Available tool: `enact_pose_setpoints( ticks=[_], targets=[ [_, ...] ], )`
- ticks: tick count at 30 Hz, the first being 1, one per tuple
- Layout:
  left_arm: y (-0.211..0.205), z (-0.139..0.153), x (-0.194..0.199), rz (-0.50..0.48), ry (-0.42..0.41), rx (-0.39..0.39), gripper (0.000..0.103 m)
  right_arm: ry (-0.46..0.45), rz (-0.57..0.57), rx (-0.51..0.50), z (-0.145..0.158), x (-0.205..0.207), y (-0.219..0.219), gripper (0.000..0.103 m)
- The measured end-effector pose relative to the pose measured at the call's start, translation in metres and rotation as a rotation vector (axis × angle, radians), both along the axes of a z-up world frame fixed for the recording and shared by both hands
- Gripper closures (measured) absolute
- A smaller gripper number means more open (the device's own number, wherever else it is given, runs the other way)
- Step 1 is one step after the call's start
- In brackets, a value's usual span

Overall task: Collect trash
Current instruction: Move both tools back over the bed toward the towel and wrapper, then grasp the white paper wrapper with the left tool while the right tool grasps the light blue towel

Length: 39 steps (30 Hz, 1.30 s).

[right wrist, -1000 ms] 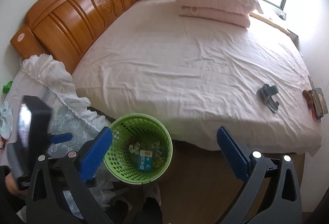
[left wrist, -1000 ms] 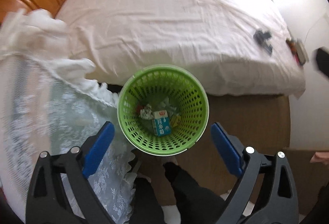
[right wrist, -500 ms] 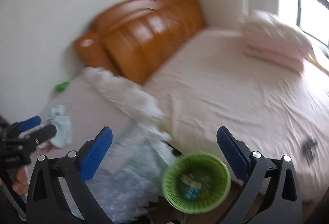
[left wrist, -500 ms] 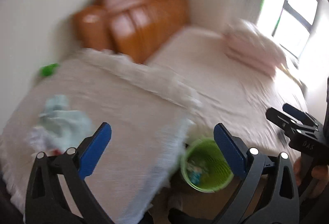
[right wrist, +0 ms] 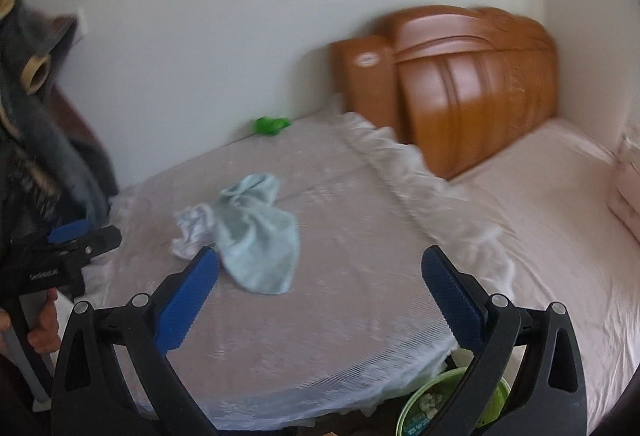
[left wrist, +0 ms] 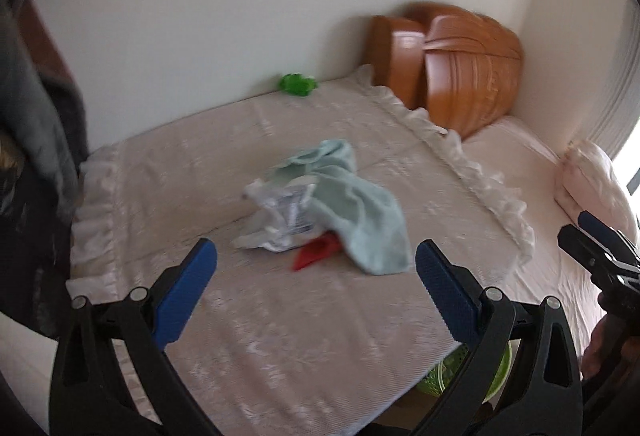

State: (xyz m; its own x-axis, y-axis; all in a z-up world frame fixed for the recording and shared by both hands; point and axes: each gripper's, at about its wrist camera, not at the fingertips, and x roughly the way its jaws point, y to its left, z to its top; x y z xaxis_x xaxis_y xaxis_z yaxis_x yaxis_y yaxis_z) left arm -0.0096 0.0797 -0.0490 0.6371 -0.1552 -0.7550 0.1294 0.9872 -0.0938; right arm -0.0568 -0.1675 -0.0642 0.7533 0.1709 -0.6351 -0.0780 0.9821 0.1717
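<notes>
Both handheld two-finger grippers spread wide, nothing between the blue pads. Left gripper (left wrist: 316, 268), jaws just opened a little further, empty, aimed down at a low surface draped in a pale lace-trimmed cloth (left wrist: 280, 336). Straight ahead of its fingertips, a small heap: crumpled white plastic wrapper with printed lettering (left wrist: 280, 216), a red scrap (left wrist: 316, 254) poking out from beneath, and a rumpled pale-green towel (left wrist: 360, 212) lying partly over both. Further ahead, against the wall, a small bright-green object (left wrist: 298, 84) (too blurred to identify). Below and right of the right-hand finger, the rim of a round green perforated plastic bin (right wrist: 432, 400), some litter inside. Right gripper (right wrist: 320, 272) likewise empty, above the same cloth, towel just beyond its left finger. Ahead to the right, a carved orange-brown wooden headboard (right wrist: 472, 84) and a bed in a pale pink sheet (right wrist: 560, 236).
</notes>
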Motion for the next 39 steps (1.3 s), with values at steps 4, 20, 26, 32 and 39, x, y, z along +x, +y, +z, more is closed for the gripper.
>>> enact_pose_setpoints(
  ticks=[4,20,26,32,39],
  targets=[
    [0.015,-0.013,0.009,0.024,0.035,-0.012,0.008,0.011,0.038,-0.016,0.0,0.004,0.016,0.002],
    [0.009,-0.106,0.111,0.059,0.203,-0.024,0.008,0.117,0.011,-0.02,-0.027,0.025,0.026,0.002],
    [0.007,-0.133,0.146,0.052,0.251,-0.004,0.008,0.162,0.023,-0.041,-0.04,0.043,0.035,0.002],
    [0.011,-0.14,0.156,0.031,0.254,-0.05,0.012,0.204,0.037,-0.047,-0.053,0.061,0.041,0.002],
    [0.033,-0.147,0.163,0.075,0.288,-0.122,0.021,0.222,0.07,-0.063,-0.06,0.08,0.054,0.002]
  ],
)
